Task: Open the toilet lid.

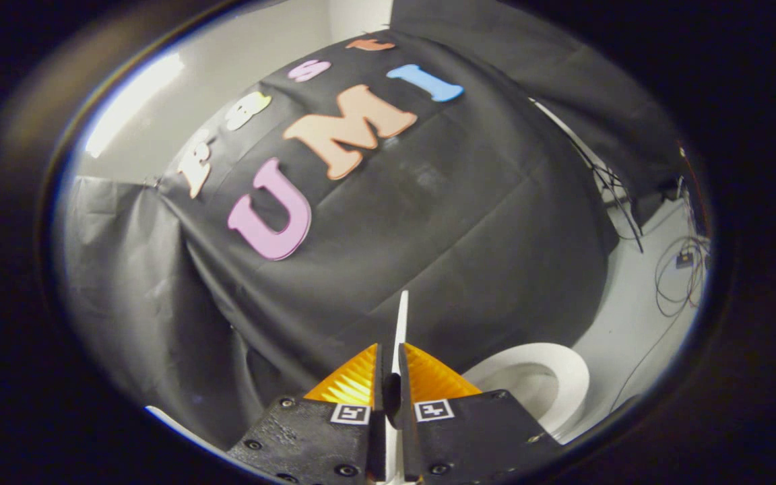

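My gripper (389, 367) is shut on the thin white toilet lid (400, 320), which I see edge-on as a narrow white strip rising from between the two fingers. The lid stands raised, its edge pointing up against the black cloth wall. To the right of the fingers and below them lies the white toilet seat ring (566, 374) with the bowl's hollow inside it, uncovered.
Black cloth (428, 222) hangs close ahead and to the left. A white floor (630, 316) runs along the right, with loose cables and a small box (683, 259) on it. A white edge (166, 417) shows low on the left.
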{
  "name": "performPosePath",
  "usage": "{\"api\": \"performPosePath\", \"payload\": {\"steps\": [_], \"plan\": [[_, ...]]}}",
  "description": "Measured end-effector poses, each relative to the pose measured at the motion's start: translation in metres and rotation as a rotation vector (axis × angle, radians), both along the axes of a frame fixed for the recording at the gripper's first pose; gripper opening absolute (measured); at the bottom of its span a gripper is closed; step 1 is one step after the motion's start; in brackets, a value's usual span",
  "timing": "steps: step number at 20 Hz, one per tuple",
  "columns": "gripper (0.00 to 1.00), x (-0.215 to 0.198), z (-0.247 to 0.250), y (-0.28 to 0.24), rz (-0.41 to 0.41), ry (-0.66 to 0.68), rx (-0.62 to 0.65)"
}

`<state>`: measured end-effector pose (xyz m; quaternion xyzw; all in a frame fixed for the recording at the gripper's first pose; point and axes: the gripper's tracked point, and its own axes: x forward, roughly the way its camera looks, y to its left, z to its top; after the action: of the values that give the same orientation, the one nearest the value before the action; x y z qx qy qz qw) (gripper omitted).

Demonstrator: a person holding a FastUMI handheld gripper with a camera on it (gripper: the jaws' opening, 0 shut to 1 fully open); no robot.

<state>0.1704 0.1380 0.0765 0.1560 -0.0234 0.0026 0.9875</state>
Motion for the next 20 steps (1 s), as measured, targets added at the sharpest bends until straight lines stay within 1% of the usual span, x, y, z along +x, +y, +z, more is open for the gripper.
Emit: {"api": "performPosePath", "payload": {"steps": [6, 12, 15, 20], "plan": [[0.10, 0.007, 0.015, 0.043, 0.043, 0.010, -0.110], [0.10, 0.010, 0.016, 0.092, 0.064, 0.001, -0.187], [0.10, 0.011, 0.014, 0.112, 0.063, 0.002, -0.248], [0.10, 0.014, 0.010, 0.150, 0.103, 0.001, -0.339]]}}
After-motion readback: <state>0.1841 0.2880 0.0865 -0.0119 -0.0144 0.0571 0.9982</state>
